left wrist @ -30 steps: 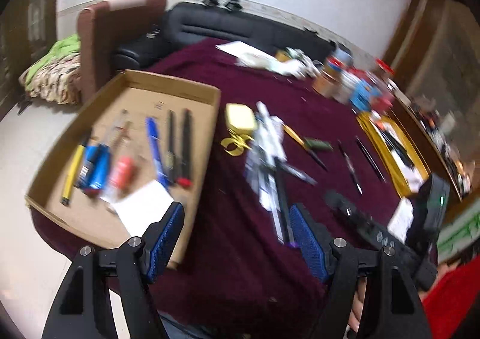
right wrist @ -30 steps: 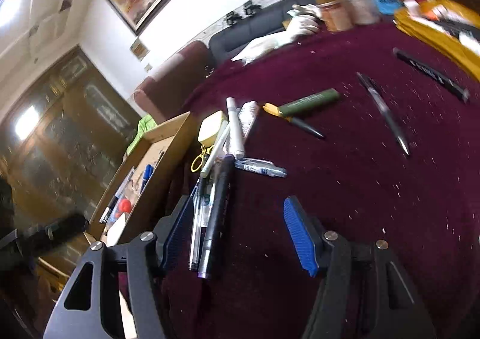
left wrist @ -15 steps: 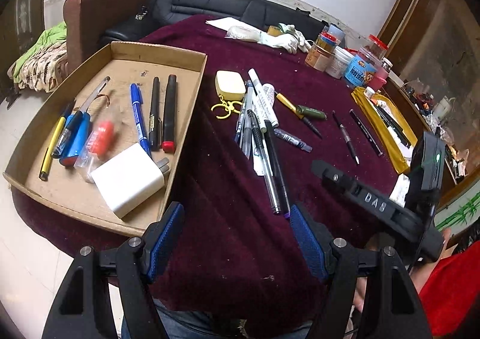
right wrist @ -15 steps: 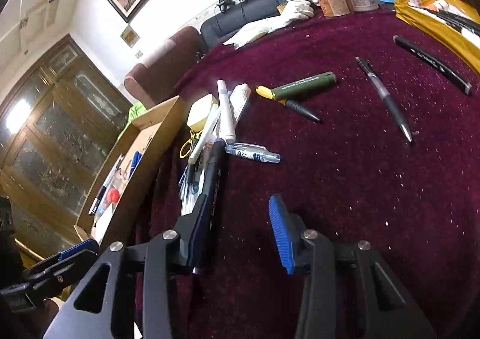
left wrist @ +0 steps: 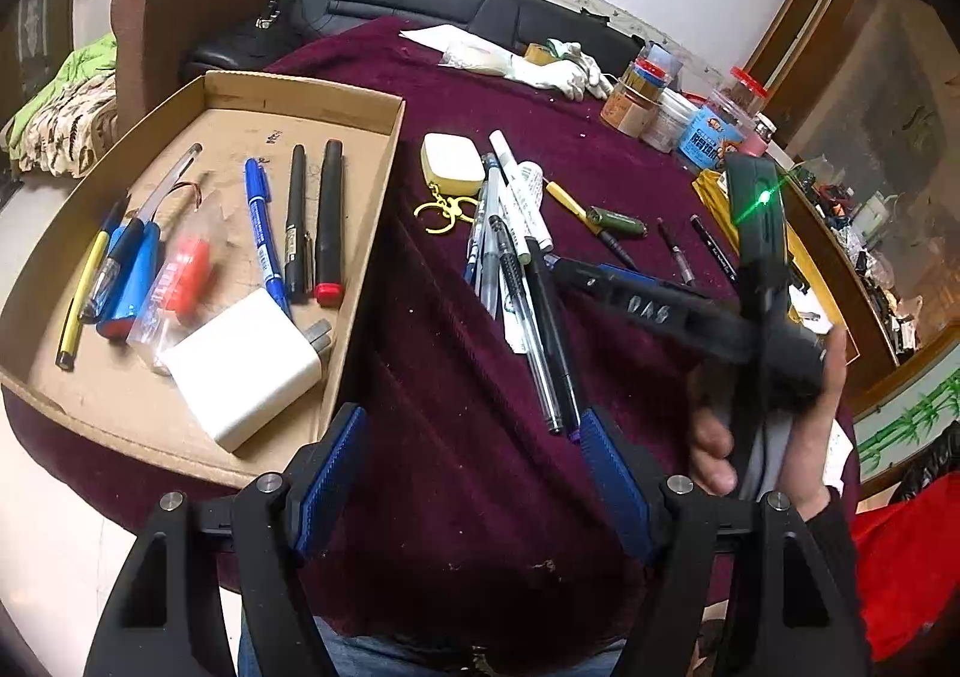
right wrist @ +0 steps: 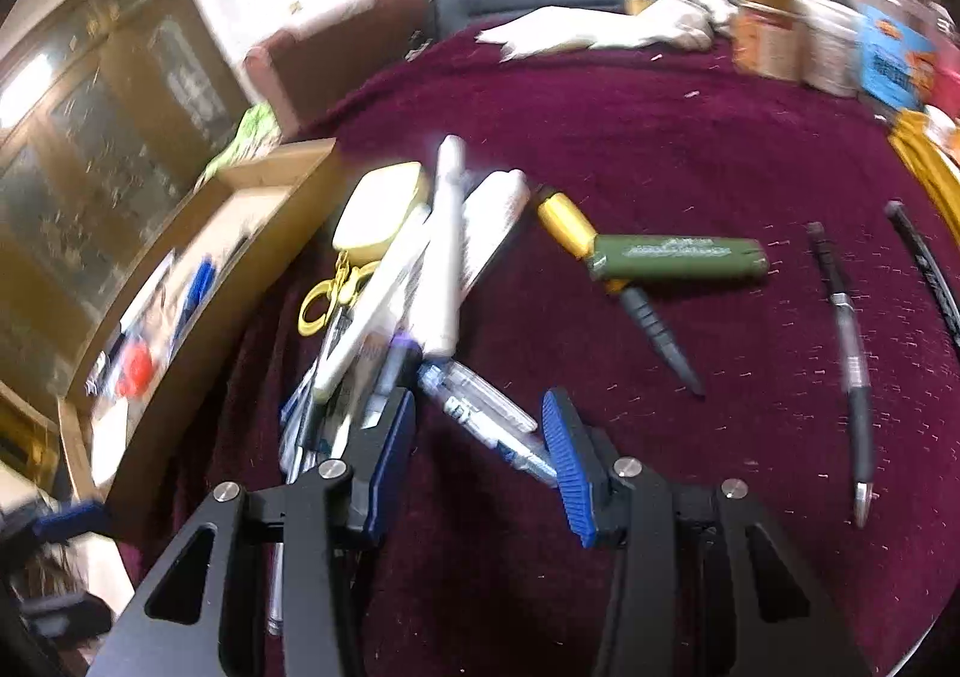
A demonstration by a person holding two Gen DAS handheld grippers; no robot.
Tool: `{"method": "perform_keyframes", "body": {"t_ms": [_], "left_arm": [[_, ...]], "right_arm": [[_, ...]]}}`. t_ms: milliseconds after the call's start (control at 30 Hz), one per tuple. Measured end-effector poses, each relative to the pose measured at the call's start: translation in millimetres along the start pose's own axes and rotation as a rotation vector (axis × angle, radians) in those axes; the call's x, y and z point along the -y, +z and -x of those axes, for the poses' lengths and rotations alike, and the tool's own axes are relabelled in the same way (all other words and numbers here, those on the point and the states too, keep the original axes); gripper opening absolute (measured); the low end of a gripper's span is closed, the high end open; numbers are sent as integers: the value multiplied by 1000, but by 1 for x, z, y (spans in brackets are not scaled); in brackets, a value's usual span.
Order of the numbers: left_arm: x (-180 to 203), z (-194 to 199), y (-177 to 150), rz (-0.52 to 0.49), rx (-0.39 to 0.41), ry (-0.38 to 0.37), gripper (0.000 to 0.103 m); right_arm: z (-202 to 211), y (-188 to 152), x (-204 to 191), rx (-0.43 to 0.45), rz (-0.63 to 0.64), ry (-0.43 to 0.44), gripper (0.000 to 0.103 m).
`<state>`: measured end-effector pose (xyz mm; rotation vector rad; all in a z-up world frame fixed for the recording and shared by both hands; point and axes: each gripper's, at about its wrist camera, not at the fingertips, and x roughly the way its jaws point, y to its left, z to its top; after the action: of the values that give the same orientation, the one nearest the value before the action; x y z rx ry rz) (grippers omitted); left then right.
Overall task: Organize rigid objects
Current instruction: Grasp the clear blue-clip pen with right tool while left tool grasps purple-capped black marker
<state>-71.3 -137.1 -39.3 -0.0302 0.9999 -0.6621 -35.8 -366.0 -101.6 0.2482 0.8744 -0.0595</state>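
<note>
Pens (right wrist: 384,353) piled beside the cardboard tray (left wrist: 360,233): pick-up step.
Right gripper (right wrist: 480,437) opening, clear pen (right wrist: 480,413) between jaws, ungripped; left gripper (left wrist: 474,473) wide, empty; next, close.

"DAS", upside down, on right gripper (left wrist: 600,281)

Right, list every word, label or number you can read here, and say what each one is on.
"DAS", seen upside down: on the right claw's black body.
Blue-labelled jar: print too small to read.
Green knife handle: pale marking, blurred.
Pens in the pile and cardboard tray: print unreadable.
</note>
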Motion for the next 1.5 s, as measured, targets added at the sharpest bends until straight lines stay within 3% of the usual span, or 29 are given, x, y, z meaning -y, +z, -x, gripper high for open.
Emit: {"method": "perform_keyframes", "body": {"t_ms": [33,100,167,367,467,567,633,667,767,900,967,1033,1100,1133,1233,1433,1500], "left_arm": [[0,0,1,-1,-2,-1,76],[-1,-2,2,1,-6,-1,76],[-1,-4,1,6,-12,-2,76],[10,-9,3,-11,-31,-22,76],[27,-25,13,-38,-81,-62,76],[44,-44,30,-45,-118,-102,76],[49,-58,42,-13,-154,-125,72],[51,-66,48,5,-176,-135,64],[57,-91,60,44,-237,-118,51],[65,-108,64,27,-254,-38,49],[66,-116,62,25,-273,6,42],[71,-117,61,7,-254,36,36],[72,-121,58,-6,-267,59,19],[71,-123,55,0,-269,80,16],[73,-117,49,-28,-233,99,15],[93,-113,29,-204,-98,197,15],[86,-109,27,-170,-82,153,14]], "right_arm": [[0,-2,-6,-7,39,-27,39],[4,-6,-12,-31,68,-67,20],[11,-15,-12,-40,66,-89,16],[47,-54,9,-10,-89,-89,14],[59,-70,27,47,-199,-71,14],[62,-72,29,69,-219,-112,14],[62,-72,32,74,-242,-108,14],[62,-72,36,76,-260,-93,14],[63,-73,40,78,-283,-63,14],[62,-72,36,78,-273,-62,15],[62,-72,36,79,-271,-60,15],[63,-72,37,80,-270,-54,15],[62,-72,37,79,-274,-52,15],[62,-72,38,79,-274,-52,15],[62,-72,36,78,-266,-57,15],[60,-71,32,74,-245,-80,15],[60,-71,30,76,-236,-90,15]]}}
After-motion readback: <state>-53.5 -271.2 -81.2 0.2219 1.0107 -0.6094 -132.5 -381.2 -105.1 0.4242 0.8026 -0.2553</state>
